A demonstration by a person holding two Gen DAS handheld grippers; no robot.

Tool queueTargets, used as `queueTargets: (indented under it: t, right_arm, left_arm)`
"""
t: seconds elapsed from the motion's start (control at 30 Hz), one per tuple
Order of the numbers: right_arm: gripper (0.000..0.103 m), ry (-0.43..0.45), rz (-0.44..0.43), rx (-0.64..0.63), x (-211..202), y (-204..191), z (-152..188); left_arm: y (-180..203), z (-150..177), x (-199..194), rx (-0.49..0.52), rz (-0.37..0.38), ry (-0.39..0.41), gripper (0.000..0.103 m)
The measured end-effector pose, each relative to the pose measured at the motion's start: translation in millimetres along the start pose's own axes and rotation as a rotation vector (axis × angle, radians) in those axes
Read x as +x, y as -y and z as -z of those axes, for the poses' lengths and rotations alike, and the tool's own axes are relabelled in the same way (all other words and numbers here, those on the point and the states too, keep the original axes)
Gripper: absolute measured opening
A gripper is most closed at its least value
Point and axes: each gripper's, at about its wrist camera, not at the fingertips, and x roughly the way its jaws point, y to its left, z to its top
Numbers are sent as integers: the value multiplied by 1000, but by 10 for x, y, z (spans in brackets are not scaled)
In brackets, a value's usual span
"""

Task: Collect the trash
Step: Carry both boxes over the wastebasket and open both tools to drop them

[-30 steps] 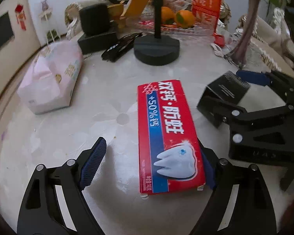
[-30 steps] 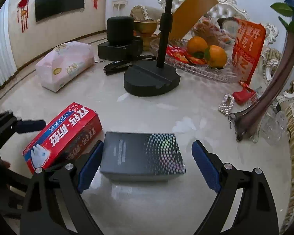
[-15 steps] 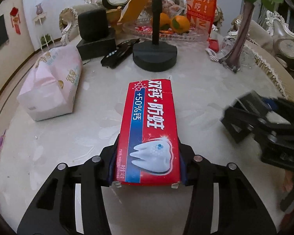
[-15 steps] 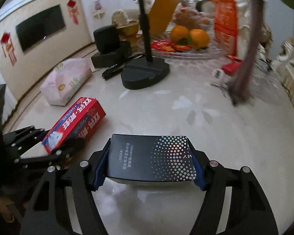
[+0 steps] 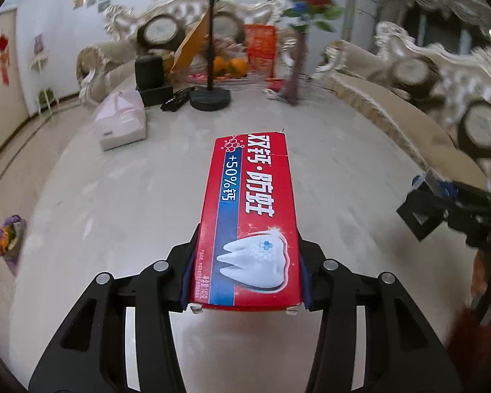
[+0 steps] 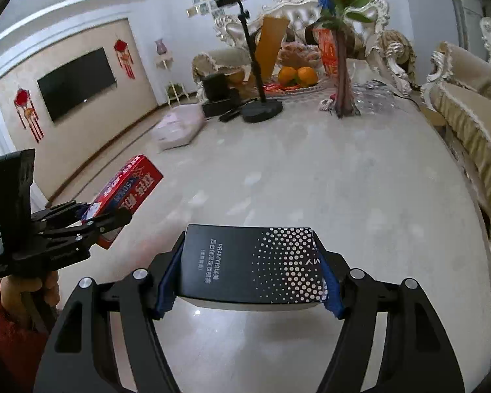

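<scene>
Red box (image 5: pixel 250 219) clamped in left tongs (image 5: pixel 245 281), lifted off the counter (image 5: pixel 114 203). Black box (image 6: pixel 252 263) clamped in right tongs (image 6: pixel 247 285), also above the counter. Tissue pack (image 5: pixel 122 124), stand (image 5: pixel 210 96), fruit tray (image 6: pixel 291 86) at far end.

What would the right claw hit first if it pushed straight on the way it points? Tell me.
Probably the bare table. The right claw, shut on the black box, points down across the open tabletop. The lamp base and vase stand far beyond it; depth is hard to judge.
</scene>
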Motion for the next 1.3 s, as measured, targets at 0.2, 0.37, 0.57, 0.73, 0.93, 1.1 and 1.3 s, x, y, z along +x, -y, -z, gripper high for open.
queueTargets:
  t: [0.2, 0.37, 0.57, 0.73, 0.93, 1.1, 1.3]
  right_arm:
    - [66, 11, -70, 55, -965, -520, 954]
    - [66, -90, -53, 129, -1088, -636, 1641]
    - [66, -319, 69, 198, -325, -437, 2331]
    - [66, -423, 123, 185, 163, -363, 2589]
    - [75, -468, 131, 194, 430, -317, 2663]
    - [76, -457, 160, 201, 379, -281, 2610]
    - [96, -449, 198, 248, -5, -278, 2733]
  left_arm:
    - [343, 872, -985, 55, 94, -15, 47]
    - [723, 1724, -1218, 72, 173, -145, 47]
    - [1052, 2653, -393, 83, 185, -415, 47]
    - [1092, 3035, 226, 56, 177, -573, 48]
    - [1096, 3107, 295, 73, 128, -575, 84]
    - [1068, 3025, 283, 43, 120, -570, 86]
    - [1002, 2819, 119, 19, 97, -509, 86]
